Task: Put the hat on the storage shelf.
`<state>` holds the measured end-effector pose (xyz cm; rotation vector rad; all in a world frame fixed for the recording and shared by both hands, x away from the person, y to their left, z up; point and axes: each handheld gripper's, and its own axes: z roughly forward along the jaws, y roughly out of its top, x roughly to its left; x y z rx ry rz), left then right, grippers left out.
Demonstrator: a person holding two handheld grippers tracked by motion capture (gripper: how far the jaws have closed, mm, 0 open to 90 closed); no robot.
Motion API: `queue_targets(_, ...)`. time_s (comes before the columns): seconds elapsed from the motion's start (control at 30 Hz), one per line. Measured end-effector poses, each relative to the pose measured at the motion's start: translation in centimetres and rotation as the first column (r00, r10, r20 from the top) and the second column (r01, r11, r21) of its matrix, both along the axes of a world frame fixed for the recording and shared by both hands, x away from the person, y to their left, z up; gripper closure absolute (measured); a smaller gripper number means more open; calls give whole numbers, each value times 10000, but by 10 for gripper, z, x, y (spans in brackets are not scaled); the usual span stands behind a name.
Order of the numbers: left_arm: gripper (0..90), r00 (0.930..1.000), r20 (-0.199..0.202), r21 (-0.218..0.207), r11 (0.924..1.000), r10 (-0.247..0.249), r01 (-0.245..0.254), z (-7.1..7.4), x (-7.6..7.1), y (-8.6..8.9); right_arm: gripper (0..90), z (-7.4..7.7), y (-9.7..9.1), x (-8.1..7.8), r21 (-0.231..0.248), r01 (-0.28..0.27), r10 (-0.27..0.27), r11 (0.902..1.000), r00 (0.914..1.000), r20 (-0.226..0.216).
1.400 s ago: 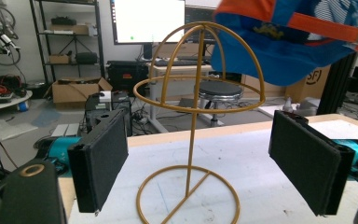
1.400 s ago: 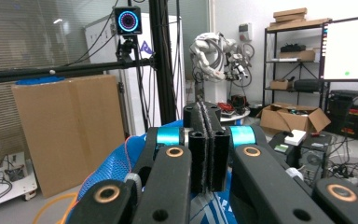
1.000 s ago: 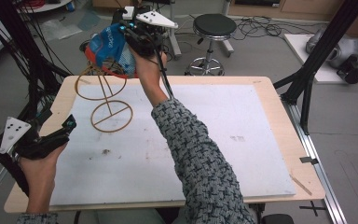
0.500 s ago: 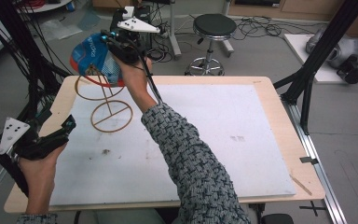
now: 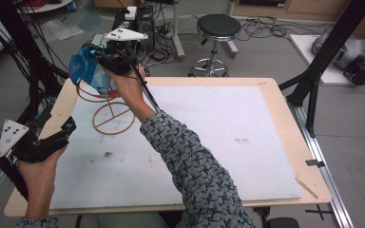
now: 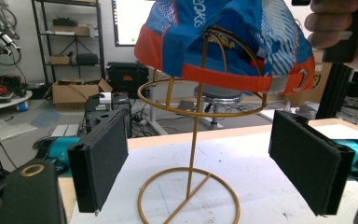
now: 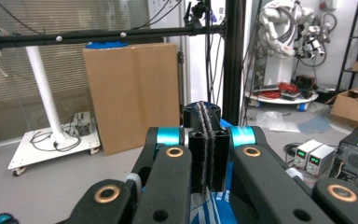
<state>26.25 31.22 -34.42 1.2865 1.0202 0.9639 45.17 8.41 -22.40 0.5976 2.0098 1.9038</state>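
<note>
Presently, entries for the far-left corner of the table:

Item: blue mesh-and-fabric cap with orange trim (image 6: 223, 37), lodged over the wire dome of the stand, tilted, not yet seated square.
Support: gold wire hat stand with ring base and thin upright stem (image 5: 113, 118), near the table's far-left corner, base flat on the white mat.
Surface: wooden table topped with a white mat (image 5: 228, 142).
Right gripper (image 5: 100, 53): raised above the stand, jaws clamped tight on blue cap fabric, visible between the pads in the right gripper view.
Left gripper (image 5: 66, 129): at the near-left edge, jaws spread wide and holding nothing, aimed at the stand's stem.
Step judged in hand: settling the cap onto the dome.
Handling advice: lower gently, centre the crown over the dome, level the orange band before release.
Caution: light stand, likely to tip under sideways pull; left gripper well placed to steady the stem.
</note>
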Motion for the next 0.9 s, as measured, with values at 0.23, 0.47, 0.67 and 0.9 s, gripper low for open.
queue_targets(0.23, 198, 10000, -10, 5, 10000, 26, -26, 0, 0, 0, 900, -3, 8, -7, -203, -264, 264, 9994, 9996, 21)
queue_targets(0.47, 198, 10000, -3, -17, 10000, 20, -20, 0, 0, 1, 900, -10, 18, -15, -511, -585, 584, 9970, 9983, -39)
queue_targets(0.67, 198, 10000, -8, -28, 10000, 50, -50, 0, 0, 2, 899, -15, 27, -18, -847, -657, 668, 9942, 9977, 107)
queue_targets(0.9, 198, 10000, -27, -29, 10000, 39, -40, 0, 0, 2, 897, -20, 33, -19, -1466, -442, 504, 9882, 9980, 394)
